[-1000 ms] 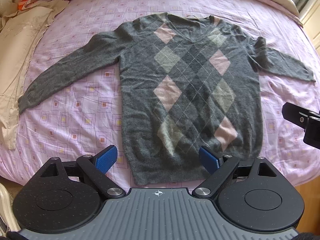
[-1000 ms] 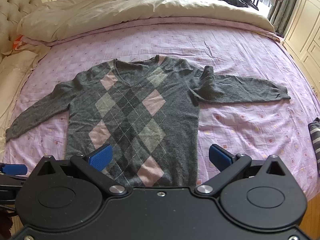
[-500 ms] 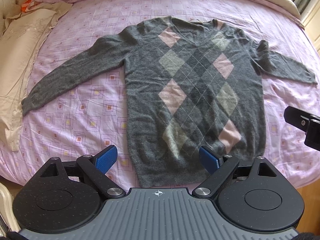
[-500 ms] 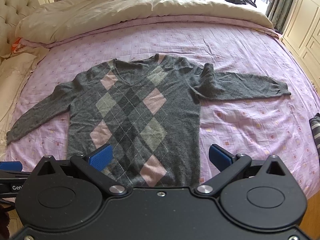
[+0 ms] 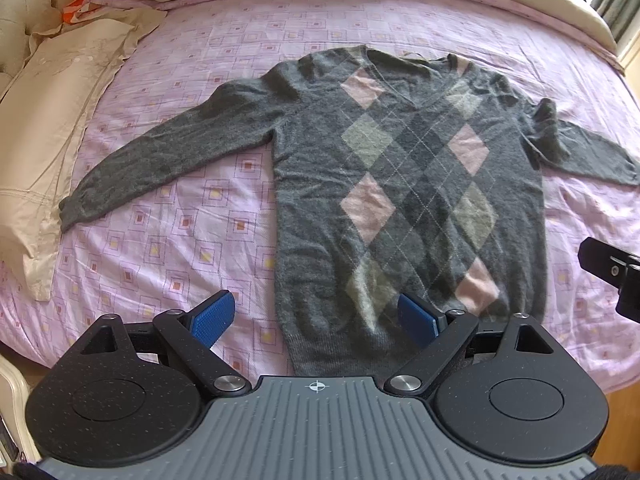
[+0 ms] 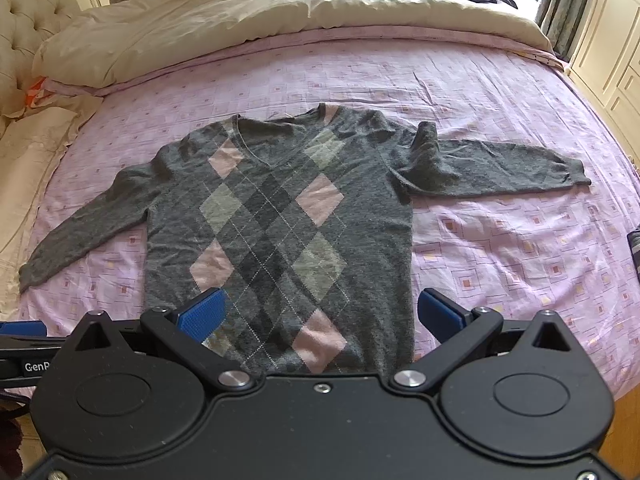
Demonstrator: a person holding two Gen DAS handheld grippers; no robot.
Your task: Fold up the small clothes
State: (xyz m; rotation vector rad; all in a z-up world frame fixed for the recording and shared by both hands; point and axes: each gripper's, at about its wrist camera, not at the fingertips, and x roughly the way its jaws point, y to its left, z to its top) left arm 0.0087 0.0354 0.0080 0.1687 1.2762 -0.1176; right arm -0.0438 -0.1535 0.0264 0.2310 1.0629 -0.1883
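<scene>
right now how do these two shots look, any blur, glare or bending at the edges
Left wrist view: sharp on the grey argyle sweater, even daylight, no glare; fisheye curves the pink bedsheet at the edges. Right wrist view: also sharp, bright window light blows out the top right, the cream duvet looks washed.

Fuzzy matt knit sweater, thin creased cotton sheet at 9 o'clock, soft rumpled cream duvet at 12 o'clock, tufted headboard, left tool speckled matt black plastic, ribbed blue rubbery pads, shiny metal pivots
</scene>
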